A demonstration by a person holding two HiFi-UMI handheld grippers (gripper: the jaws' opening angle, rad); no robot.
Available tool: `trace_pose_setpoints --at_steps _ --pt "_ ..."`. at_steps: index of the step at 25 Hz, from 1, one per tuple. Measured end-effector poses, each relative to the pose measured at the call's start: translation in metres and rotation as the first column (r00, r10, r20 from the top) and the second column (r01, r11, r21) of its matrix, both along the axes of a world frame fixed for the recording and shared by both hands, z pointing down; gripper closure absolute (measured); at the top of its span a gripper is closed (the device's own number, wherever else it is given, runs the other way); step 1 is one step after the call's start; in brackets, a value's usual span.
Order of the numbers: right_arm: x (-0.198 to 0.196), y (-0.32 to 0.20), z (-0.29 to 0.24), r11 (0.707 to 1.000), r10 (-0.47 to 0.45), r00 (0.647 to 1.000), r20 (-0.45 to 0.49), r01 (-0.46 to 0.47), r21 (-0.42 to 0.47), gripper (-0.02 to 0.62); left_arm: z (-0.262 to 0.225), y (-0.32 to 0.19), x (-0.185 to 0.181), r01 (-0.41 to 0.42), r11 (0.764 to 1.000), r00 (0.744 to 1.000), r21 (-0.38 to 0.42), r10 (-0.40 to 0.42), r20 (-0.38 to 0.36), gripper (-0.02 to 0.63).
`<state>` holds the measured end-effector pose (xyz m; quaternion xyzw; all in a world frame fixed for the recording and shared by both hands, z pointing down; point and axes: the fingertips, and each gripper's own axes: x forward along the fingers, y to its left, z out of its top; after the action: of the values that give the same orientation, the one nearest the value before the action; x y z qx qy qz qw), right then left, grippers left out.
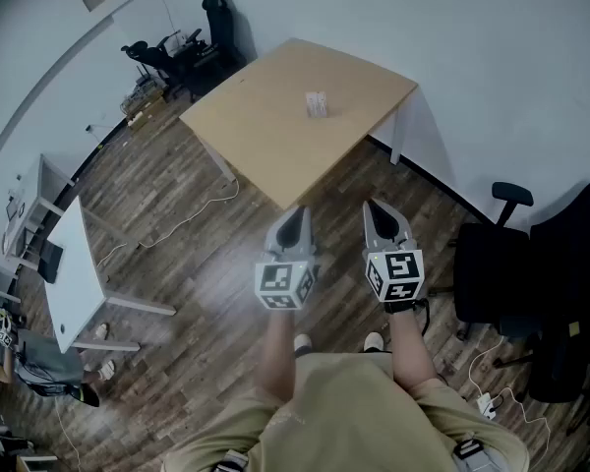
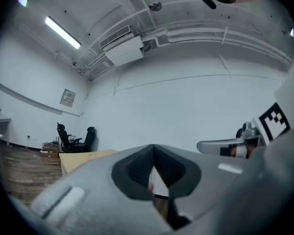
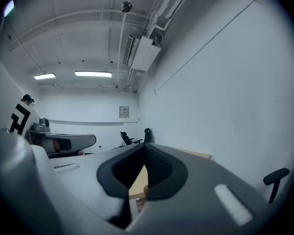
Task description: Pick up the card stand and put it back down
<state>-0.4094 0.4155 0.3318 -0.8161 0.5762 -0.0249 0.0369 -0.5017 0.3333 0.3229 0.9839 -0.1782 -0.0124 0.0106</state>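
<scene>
Item: card stand [image 1: 318,103], one, small and pale. It stands upright on the table [image 1: 265,146], on the far half of the top and well in from every edge, with nothing else on the table around it. Its detail is too small to read at this range. Handling, as judged: light, stiff, probably smooth-faced plastic, so liable to slip or tip under a careless pinch; not heavy enough to resist a nudge. Suggested hold: across its thin dimension, low and near the middle, so it lifts level and sets down flat on its base. Tools: left gripper [image 1: 295,216], jaws closed tip to tip with nothing between them, held level off the table's near corner, well short of the stand. Right gripper [image 1: 382,214], jaws likewise together and empty, level, beside the left one on the same near side of the table. Status, as judged: stand untouched; either tool must open before it can take hold.
</scene>
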Motion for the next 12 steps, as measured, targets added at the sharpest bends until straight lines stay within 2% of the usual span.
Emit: trace_pose_setpoints --at_steps 6,12 --pt "-0.059 -0.063 0.005 1.0 0.016 1.0 0.018 -0.015 -0.024 0.591 -0.002 -0.064 -0.055 -0.017 1.0 1.0 -0.021 0.017 -0.006 0.603" --pt "-0.12 -0.116 0.026 0.997 0.04 0.999 0.032 -0.038 -0.066 0.591 0.014 -0.113 -0.103 -0.072 0.996 0.997 -0.047 0.072 -0.007 0.603"
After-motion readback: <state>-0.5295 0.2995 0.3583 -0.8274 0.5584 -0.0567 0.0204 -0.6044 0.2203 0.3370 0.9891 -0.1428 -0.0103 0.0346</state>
